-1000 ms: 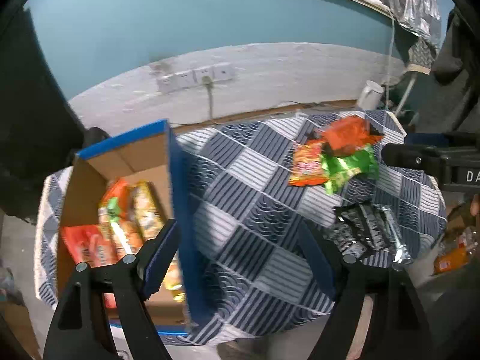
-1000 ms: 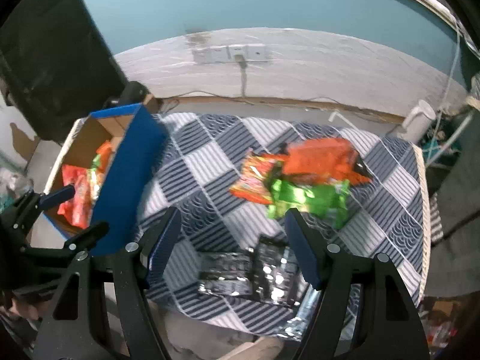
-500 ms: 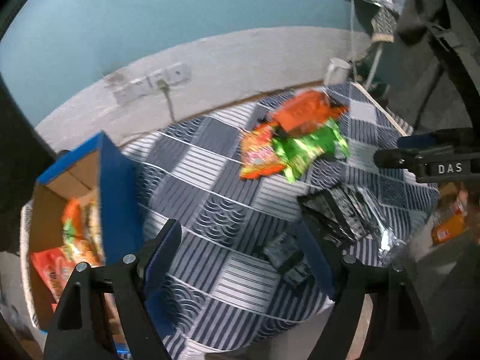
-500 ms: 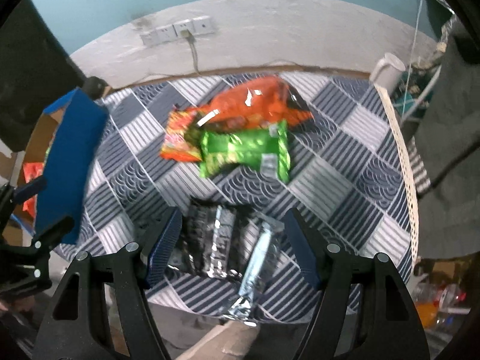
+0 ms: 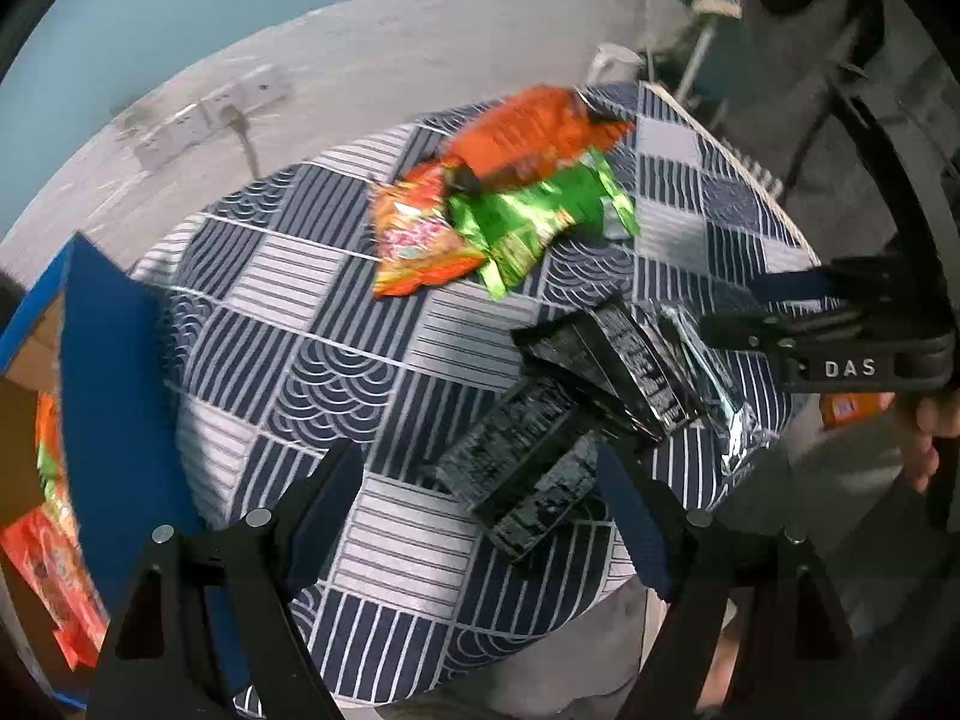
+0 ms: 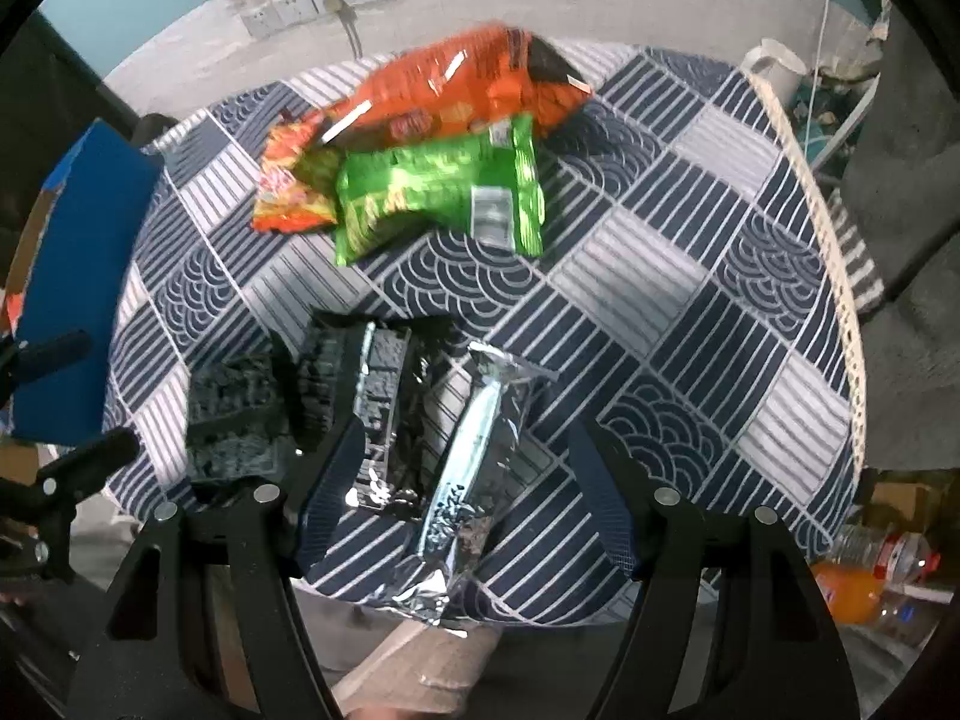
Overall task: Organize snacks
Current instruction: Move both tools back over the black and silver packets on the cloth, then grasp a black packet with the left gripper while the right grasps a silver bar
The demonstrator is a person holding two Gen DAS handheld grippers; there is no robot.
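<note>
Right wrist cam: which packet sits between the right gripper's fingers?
The silver foil packet, alone in bright foil, lying lengthwise in the open right gripper. The black packets lie left of it.

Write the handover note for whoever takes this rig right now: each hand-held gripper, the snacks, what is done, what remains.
Left hand-held gripper: open, empty, above the dark packets.
Right hand-held gripper: open, empty, above the silver packet.
Done: some snacks lie in the cardboard box at the table's left.
Left: the dark and silver packets, plus the orange bag, green bag and small orange-red packet.
</note>
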